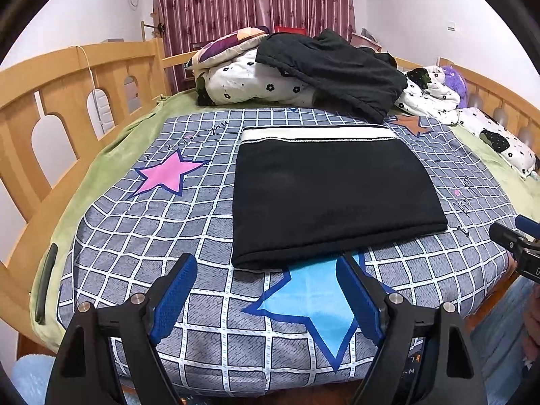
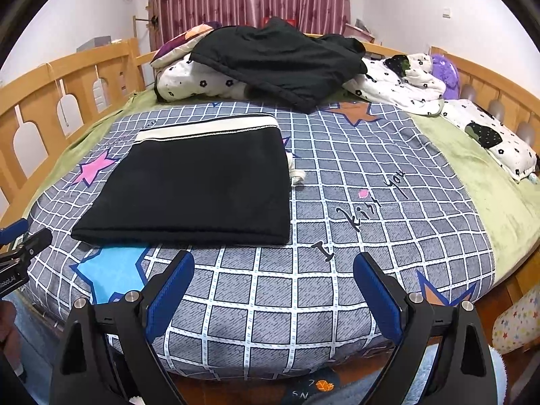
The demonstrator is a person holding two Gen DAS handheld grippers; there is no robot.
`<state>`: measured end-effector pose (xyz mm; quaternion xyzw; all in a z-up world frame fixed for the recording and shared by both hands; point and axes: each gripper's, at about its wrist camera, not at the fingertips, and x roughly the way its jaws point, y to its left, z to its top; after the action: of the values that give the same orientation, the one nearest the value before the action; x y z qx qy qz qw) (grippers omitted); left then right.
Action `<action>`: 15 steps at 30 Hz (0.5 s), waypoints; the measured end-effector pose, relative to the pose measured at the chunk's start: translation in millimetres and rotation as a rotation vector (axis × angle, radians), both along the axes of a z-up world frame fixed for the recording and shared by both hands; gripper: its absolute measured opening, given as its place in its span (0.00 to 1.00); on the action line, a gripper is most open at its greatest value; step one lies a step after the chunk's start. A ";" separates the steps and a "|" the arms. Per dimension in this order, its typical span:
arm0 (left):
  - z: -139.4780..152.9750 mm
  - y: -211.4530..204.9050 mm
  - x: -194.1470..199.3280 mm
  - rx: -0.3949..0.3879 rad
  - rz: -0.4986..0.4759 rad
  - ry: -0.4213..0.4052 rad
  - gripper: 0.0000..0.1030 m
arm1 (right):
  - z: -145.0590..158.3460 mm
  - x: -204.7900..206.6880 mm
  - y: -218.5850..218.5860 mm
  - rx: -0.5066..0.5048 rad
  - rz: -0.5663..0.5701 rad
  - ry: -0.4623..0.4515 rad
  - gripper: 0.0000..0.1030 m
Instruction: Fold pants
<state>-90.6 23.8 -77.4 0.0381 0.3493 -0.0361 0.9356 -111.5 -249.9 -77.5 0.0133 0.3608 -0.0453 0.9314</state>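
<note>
Currently the pants lie folded into one flat black rectangle on the checked bedspread, with the white waistband at the far edge. Both claws are spread wide, hold nothing and are clear of the cloth: the left gripper sits just short of the near fold, above one blue star, and the right gripper is over bare bedspread to the right of the pants.

Behind the pants, one dark garment is draped over a flowered quilt. A wooden bed rail runs along both sides. Nothing lies between either gripper and the pants.

Only the right wrist view shows one white drawstring protruding at the right edge of the pants, and the printed lettering. Only the left wrist view shows one dark flat object on the green sheet.
</note>
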 end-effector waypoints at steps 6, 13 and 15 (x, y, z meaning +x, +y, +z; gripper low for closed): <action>0.8 -0.2 -0.6 -0.010 0.000 0.002 0.81 | 0.2 -1.8 -3.0 -0.010 -0.008 -0.008 0.91; 1.9 0.4 -0.5 -0.024 -0.002 0.006 0.81 | 0.7 -2.6 -6.7 -0.008 -0.012 -0.011 0.91; 2.0 -0.4 -1.0 -0.023 -0.002 0.005 0.81 | 0.9 -2.8 -7.2 -0.008 -0.011 -0.009 0.91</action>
<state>-91.6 23.5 -75.4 0.0274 0.3512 -0.0410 0.9350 -114.3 -257.1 -76.6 0.0119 0.3564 -0.0518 0.9328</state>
